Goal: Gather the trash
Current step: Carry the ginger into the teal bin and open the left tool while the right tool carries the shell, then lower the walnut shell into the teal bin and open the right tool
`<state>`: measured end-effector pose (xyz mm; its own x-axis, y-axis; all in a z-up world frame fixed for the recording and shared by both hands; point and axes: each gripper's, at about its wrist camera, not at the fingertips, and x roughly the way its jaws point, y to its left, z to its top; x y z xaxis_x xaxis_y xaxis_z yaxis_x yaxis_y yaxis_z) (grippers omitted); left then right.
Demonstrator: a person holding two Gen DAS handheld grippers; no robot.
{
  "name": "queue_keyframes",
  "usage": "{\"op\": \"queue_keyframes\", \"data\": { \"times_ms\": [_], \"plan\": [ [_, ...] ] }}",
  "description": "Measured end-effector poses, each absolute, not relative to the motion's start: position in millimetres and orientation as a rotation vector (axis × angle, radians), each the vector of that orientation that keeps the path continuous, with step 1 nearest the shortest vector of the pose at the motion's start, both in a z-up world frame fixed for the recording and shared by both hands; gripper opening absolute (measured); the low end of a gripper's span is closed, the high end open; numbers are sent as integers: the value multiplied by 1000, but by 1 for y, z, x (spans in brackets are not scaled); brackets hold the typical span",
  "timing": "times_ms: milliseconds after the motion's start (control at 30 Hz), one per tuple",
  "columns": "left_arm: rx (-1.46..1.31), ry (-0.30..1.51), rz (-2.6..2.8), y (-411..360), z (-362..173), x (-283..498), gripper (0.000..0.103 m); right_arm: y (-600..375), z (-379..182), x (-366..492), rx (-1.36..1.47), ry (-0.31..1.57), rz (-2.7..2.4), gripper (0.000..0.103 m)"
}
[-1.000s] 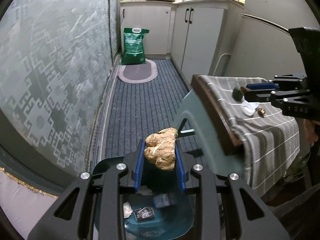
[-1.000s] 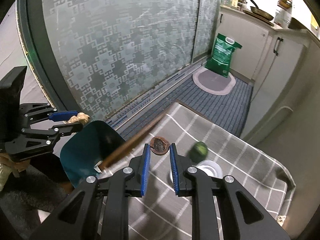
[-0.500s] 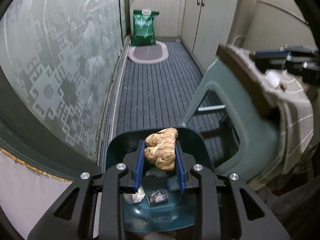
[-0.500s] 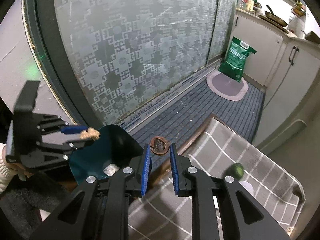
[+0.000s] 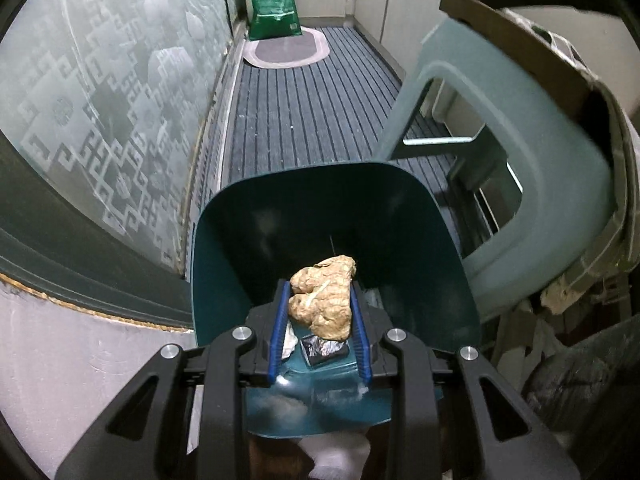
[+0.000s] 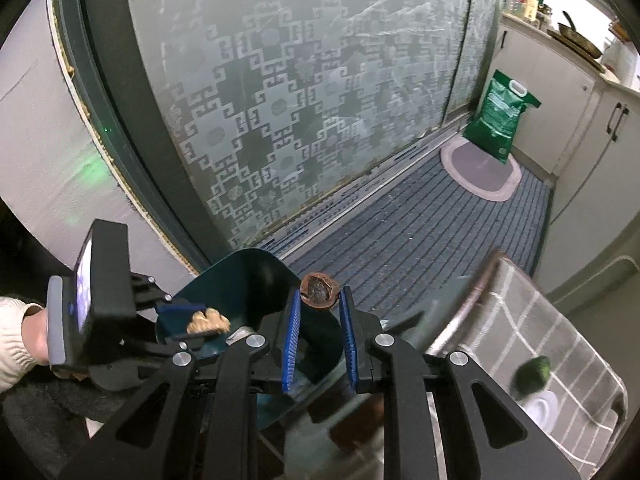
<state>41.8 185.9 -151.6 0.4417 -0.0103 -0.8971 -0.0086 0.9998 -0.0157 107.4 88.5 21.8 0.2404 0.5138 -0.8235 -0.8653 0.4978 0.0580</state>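
In front of me I see a long frosted glass door (image 6: pixel 304 100) with a square pattern, and beside it a striped floor mat (image 5: pixel 316 92) that runs to a green bag (image 5: pixel 275 4) at the far end. On my right stands the table (image 6: pixel 532 320), covered with a grey checked cloth; a small green thing (image 6: pixel 532 372) and a white lid (image 6: pixel 542 410) lie on it, both blurred. Under its edge there is a pale green plastic stool (image 5: pixel 500 128). Just beside the stool, near the door, stands the dark teal bin (image 5: pixel 332 224), open at the top, with some small trash already at the bottom. My left tool (image 5: pixel 320 308) is over the mouth of the bin and it pinches a beige crumpled lump (image 5: pixel 324 300) between its blue pads. My right tool (image 6: pixel 320 308) is near the rim of the bin, on the table side, and it pinches a small brown shell (image 6: pixel 320 292) at the tips. At the left edge of the right view I see a hand (image 6: pixel 34 336) in a cream sleeve that carries the left tool.
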Motion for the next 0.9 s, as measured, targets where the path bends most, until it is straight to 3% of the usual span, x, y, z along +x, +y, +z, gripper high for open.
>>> {"op": "queue_keyframes", "data": {
  "times_ms": [367,900],
  "plan": [
    [-19,1097,5,197,-146,32,34,126,-8,87,-536,990,1024,20],
    [-68,909,71,218,-82,12,23,153,-77,62,-670,1186,983,20]
  ]
}}
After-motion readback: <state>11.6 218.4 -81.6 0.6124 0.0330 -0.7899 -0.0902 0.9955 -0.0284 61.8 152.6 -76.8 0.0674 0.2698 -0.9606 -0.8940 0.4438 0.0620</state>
